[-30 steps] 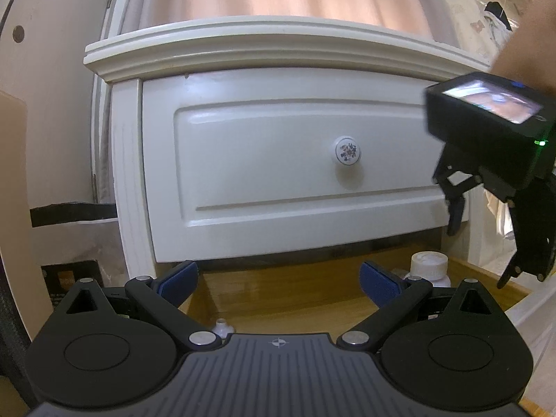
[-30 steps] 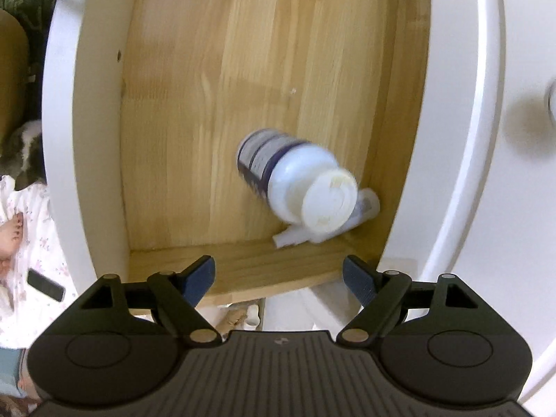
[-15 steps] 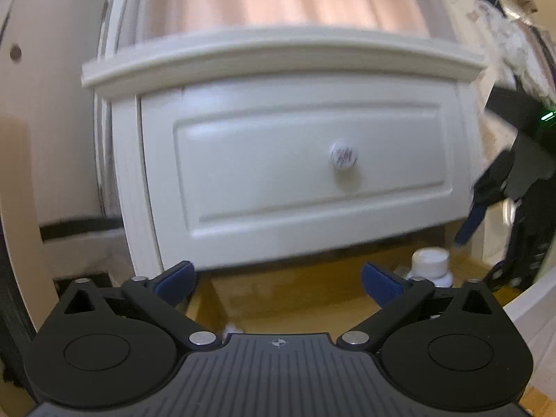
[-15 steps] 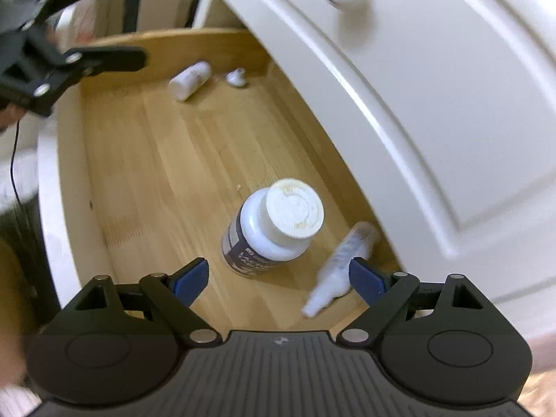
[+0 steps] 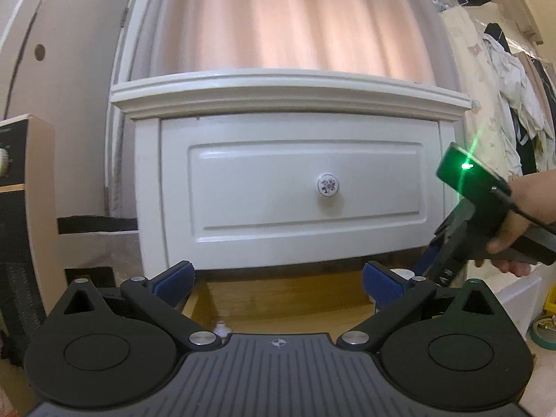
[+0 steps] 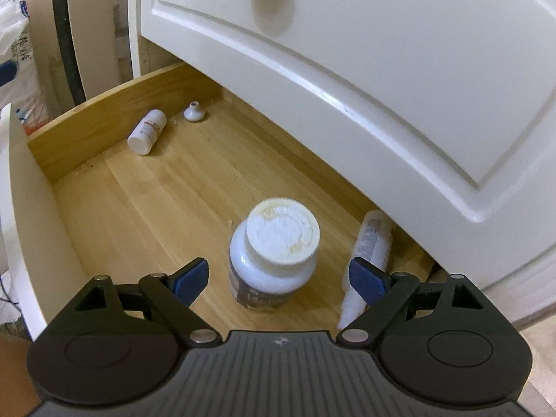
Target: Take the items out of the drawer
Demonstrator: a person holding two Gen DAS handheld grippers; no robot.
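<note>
Both the left hand-held gripper (image 5: pixel 278 274) and right hand-held gripper (image 6: pixel 279 274) gape; a white-capped, dark-labelled bottle (image 6: pixel 272 260) stands upright in the wooden drawer (image 6: pixel 146 201).

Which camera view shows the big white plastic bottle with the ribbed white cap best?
The right wrist view: the big white plastic bottle stands upright on the wooden drawer floor, fully visible. The left wrist view shows only a sliver of its cap behind a fingertip.
</note>
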